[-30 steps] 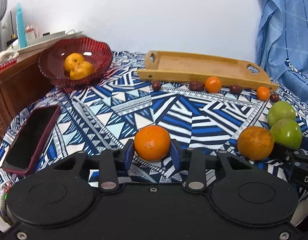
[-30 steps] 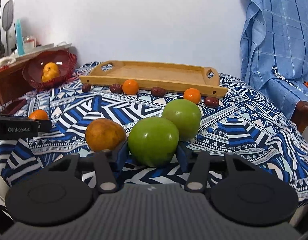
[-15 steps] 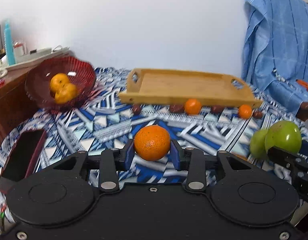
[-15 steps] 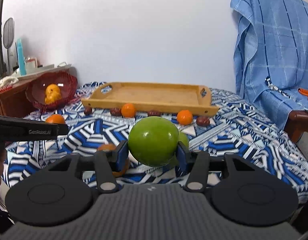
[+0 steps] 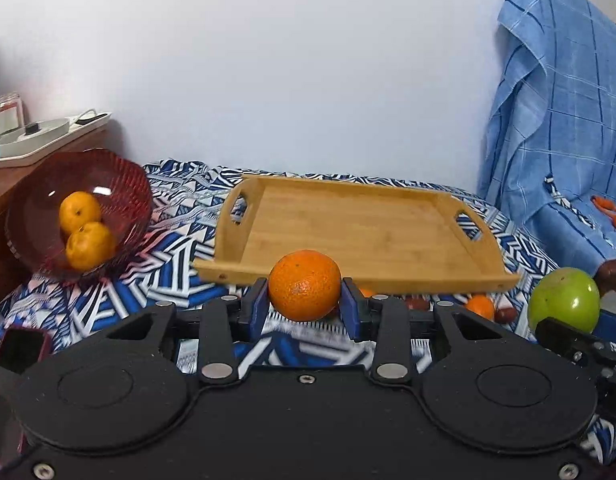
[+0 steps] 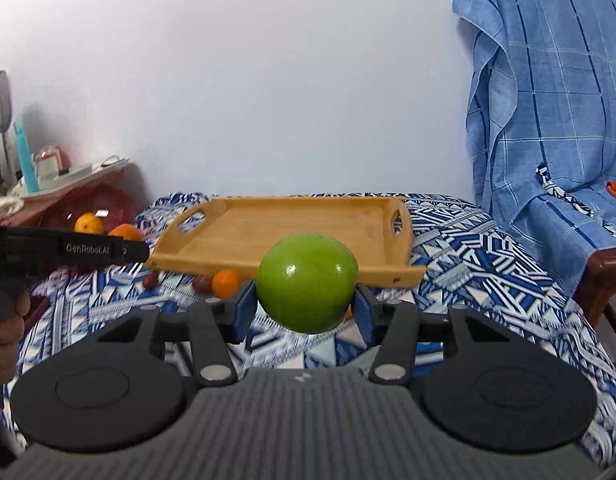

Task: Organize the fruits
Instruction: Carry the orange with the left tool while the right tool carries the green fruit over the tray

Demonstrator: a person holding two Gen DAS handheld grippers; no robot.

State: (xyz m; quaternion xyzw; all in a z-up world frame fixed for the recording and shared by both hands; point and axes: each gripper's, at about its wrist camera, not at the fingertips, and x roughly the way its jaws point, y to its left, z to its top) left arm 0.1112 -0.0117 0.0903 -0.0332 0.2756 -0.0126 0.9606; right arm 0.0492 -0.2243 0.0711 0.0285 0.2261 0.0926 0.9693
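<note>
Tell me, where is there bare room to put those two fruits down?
The wooden tray is bare between its two handles, the widest free patch. Crowded: the cloth along its near rim, with small oranges and dates, and the red bowl, already holding two oranges.

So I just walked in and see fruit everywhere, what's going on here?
A person is sorting fruit with two handheld grippers. The left gripper is clamped on an orange, and the right gripper on a green apple; both fruits are held above the patterned tablecloth, facing the empty wooden tray. Two oranges sit in the red bowl. Small oranges and dates lie along the tray's front edge.
</note>
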